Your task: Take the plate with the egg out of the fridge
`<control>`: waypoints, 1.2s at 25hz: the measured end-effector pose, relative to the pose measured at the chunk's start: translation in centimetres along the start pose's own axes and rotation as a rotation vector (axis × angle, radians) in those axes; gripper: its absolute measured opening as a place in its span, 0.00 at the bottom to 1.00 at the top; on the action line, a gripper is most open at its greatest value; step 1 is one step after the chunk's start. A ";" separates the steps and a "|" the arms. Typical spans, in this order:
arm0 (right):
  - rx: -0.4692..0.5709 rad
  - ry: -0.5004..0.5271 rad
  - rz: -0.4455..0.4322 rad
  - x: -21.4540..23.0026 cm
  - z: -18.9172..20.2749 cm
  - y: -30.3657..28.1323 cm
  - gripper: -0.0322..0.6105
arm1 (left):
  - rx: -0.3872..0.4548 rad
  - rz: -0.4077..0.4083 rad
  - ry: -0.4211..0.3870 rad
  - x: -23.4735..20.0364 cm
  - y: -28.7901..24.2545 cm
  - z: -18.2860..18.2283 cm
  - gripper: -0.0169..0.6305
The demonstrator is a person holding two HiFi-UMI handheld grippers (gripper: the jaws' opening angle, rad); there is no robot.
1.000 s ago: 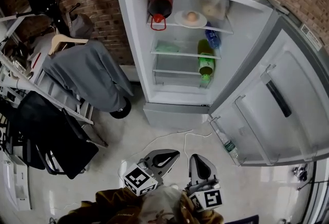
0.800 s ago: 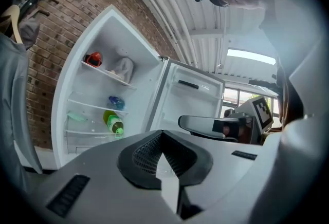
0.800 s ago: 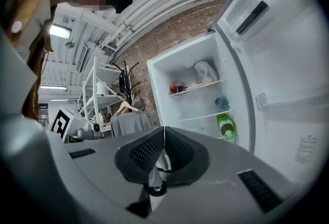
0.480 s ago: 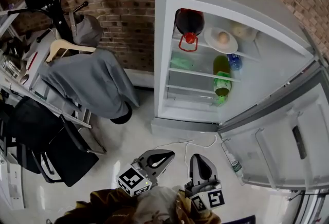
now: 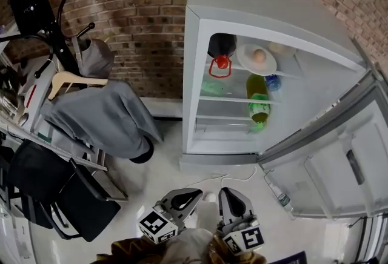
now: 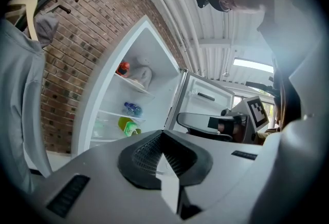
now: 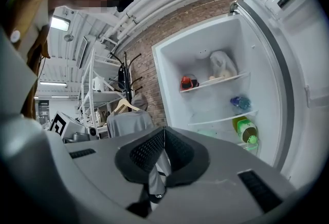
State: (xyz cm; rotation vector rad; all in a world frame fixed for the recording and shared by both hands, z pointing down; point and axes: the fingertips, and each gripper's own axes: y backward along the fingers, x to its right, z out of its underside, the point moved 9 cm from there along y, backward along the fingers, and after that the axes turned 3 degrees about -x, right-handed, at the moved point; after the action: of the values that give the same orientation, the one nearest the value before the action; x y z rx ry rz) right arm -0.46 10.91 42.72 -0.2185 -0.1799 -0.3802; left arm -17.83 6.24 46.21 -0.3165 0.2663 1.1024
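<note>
The fridge [image 5: 200,75] stands open against the brick wall. On its top shelf a white plate [image 5: 248,63] carries one egg [image 5: 259,55], between a dark jug with a red handle [image 5: 221,54] and a pale bag [image 5: 280,49]. In the right gripper view the plate [image 7: 218,79] shows edge-on beneath the bag. Both grippers hang low by my body, well short of the fridge. My left gripper [image 5: 183,198] and my right gripper [image 5: 230,200] are each shut with nothing in them. The left gripper [image 6: 163,133] and right gripper [image 7: 164,129] both point toward the fridge.
A green bottle [image 5: 257,102] and a blue bottle [image 5: 273,82] lie on the middle shelf. The fridge door [image 5: 330,157] swings wide to the right, a water bottle [image 5: 280,198] in its rack. A grey jacket on a rack [image 5: 103,114] and a black chair [image 5: 66,187] crowd the left.
My view has swung, so the fridge now sits more to the right and nearer. Both grippers stay shut and low by my body, dropping slightly in the picture.
</note>
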 end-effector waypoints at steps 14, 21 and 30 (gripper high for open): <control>0.074 0.057 0.001 3.4 -3.3 -2.2 0.06 | -0.001 0.006 -0.033 -1.4 -4.1 -2.9 0.02; 0.125 0.108 0.005 5.9 -5.3 -4.7 0.06 | -0.004 0.005 -0.066 -3.3 -6.7 -4.8 0.02; 0.213 0.297 0.110 8.3 -8.7 -6.6 0.06 | -0.009 0.042 -0.097 -3.6 -9.6 -5.9 0.02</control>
State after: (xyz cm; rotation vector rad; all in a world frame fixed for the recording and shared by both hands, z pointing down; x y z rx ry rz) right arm 5.77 -0.07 37.35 0.0396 0.0846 -0.2778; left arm -11.01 -2.95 43.20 -0.2659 0.1824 1.1577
